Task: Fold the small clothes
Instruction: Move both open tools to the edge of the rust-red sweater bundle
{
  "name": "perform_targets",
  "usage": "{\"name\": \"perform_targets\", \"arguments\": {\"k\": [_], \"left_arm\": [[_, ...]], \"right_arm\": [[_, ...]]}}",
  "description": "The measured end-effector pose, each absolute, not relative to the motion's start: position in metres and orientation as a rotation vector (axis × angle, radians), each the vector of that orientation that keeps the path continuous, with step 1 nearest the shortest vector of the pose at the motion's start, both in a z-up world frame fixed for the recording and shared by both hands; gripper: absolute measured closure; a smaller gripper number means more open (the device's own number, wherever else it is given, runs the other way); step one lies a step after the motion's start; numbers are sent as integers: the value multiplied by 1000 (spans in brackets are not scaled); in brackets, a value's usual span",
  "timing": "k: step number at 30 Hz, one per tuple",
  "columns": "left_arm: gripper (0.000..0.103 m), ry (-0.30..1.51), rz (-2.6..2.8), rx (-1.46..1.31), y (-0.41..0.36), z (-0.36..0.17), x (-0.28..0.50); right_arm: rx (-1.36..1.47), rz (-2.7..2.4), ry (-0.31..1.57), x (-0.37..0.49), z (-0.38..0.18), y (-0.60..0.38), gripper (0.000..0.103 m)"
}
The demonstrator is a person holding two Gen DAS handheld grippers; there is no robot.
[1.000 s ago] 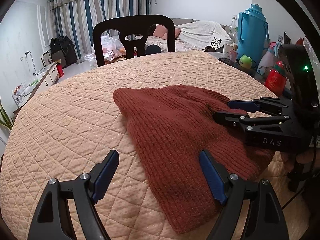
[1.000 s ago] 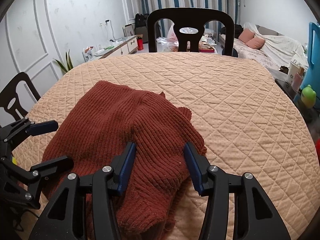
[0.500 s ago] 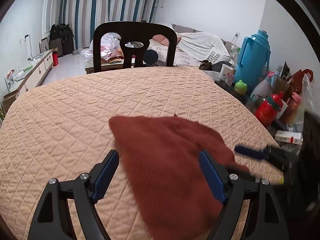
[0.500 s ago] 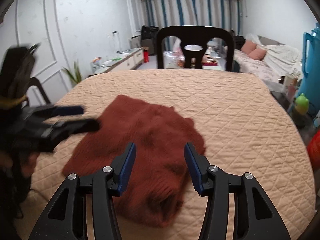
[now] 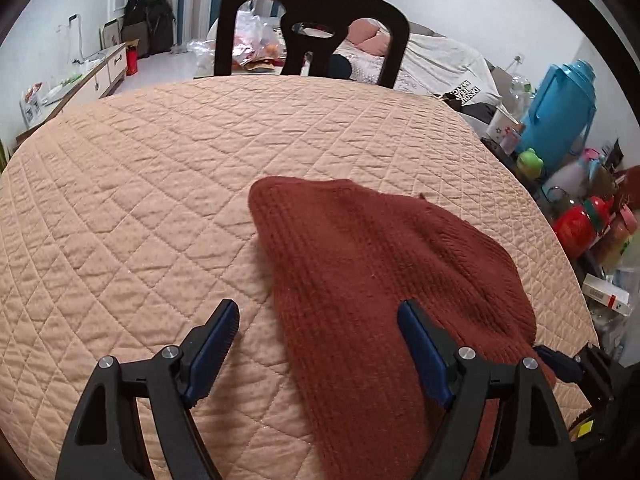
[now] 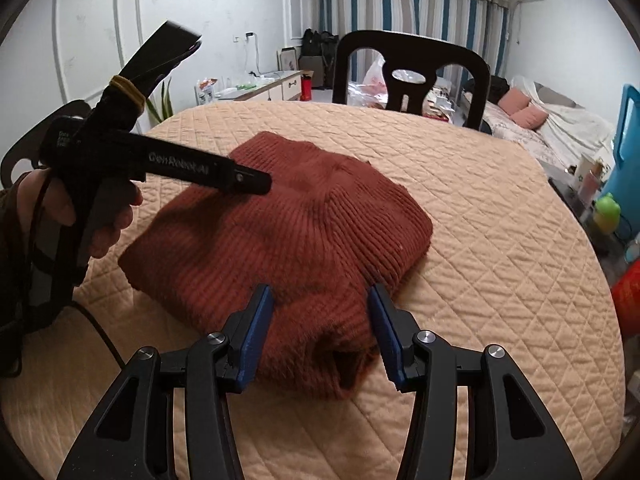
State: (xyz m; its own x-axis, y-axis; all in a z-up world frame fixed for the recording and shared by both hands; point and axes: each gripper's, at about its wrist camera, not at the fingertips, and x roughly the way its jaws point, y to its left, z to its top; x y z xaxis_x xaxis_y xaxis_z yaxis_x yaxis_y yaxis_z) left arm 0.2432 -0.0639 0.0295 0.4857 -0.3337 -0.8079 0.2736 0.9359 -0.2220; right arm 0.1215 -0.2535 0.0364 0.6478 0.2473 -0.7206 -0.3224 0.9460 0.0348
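A rust-brown ribbed knit garment (image 6: 288,224) lies bunched on the near side of a quilted peach tablecloth (image 5: 120,200), both the left gripper (image 5: 316,344) and right gripper (image 6: 320,328) spread and empty; pinching opposite edges should fold it cleanly.

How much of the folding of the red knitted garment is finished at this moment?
Done: the red knitted garment lies folded into a thick bundle on the quilted table. In hand: nothing; the left tongs and right tongs are open above it. Left: perhaps one more fold.
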Motion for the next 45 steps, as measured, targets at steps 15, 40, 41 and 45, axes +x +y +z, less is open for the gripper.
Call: {"name": "perform_targets", "arguments": {"k": [15, 40, 41, 45], "left_arm": [[20, 920, -445, 50, -75, 51, 201], [18, 960, -482, -55, -60, 51, 206], [18, 966, -475, -64, -60, 50, 207], [18, 988, -481, -94, -63, 43, 212]], "right_arm": [[-37, 382, 704, 98, 59, -256, 53], [168, 304, 838, 131, 51, -293, 46], [187, 309, 845, 136, 49, -295, 45], [302, 376, 884, 155, 41, -303, 41]]}}
